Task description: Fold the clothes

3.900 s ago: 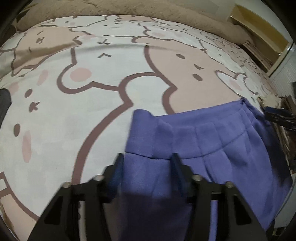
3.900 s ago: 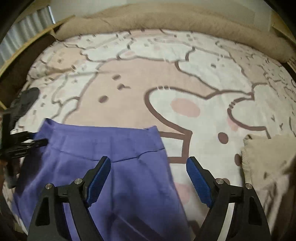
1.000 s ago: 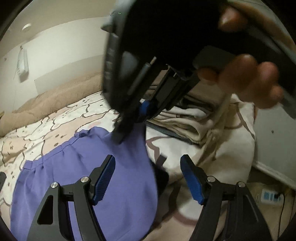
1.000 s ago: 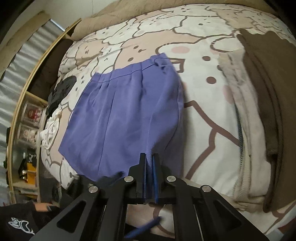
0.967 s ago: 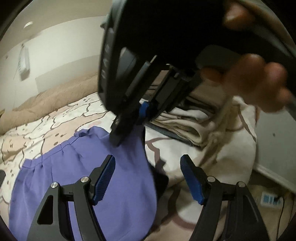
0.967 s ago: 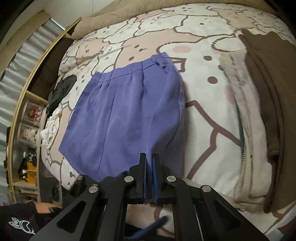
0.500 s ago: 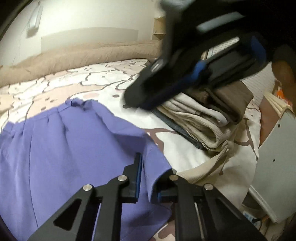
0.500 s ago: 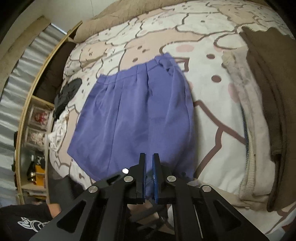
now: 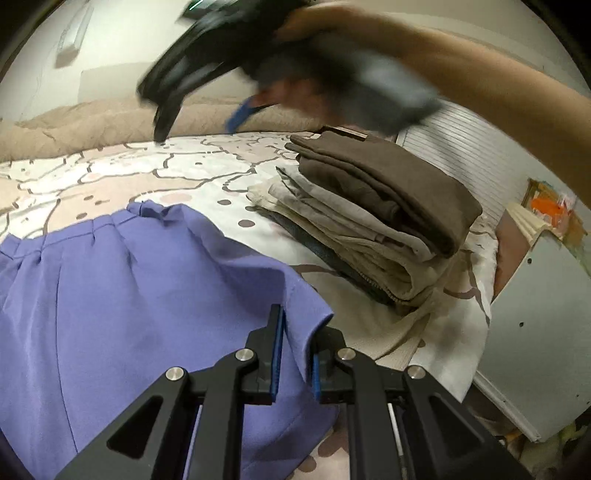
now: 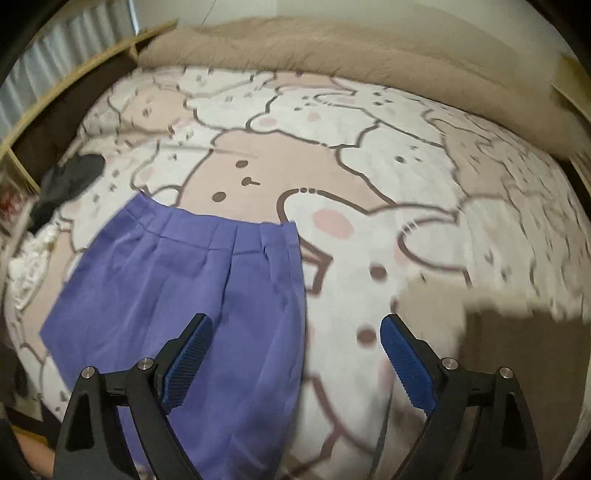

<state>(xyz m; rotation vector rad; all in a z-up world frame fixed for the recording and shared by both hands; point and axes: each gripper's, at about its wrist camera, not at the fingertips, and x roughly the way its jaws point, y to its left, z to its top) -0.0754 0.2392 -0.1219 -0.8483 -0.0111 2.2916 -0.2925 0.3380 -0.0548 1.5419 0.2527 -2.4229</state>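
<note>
Closest to the left wrist camera, the left gripper (image 9: 295, 354) is seen nearly shut, and a raised corner of the purple skirt (image 9: 122, 295) is pinched between its blue pads. From this corner the cloth runs away in a loose ridge, while the rest of the skirt is spread flat on the cartoon-print bed sheet (image 9: 207, 177), with the pleated waistband at the far side.

Just beside the skirt, to the right, a stack of folded clothes (image 9: 373, 214) is placed, with a brown garment on top. Above it the right gripper (image 9: 199, 107) is carried in the person's hand (image 9: 317, 29), blurred by motion.

In the right wrist view the right gripper (image 10: 295, 354) is opening; its jaws stand wide and nothing is held between them, only the right edge of the skirt (image 10: 177, 288) and bare sheet lie under them. Further away a dark garment (image 10: 66, 184) is left at the sheet's left edge, and a beige blanket (image 10: 332, 48) is bunched along the far side.

Several things could go wrong from here. The corner is gripped by a small piece of thin, smooth cloth, so it could slip out if it is pulled quickly. If only this corner is lifted, the fold would probably come out crooked and the pleats could be creased. The right gripper passes close over the stack, so the brown garment could be pushed off.
</note>
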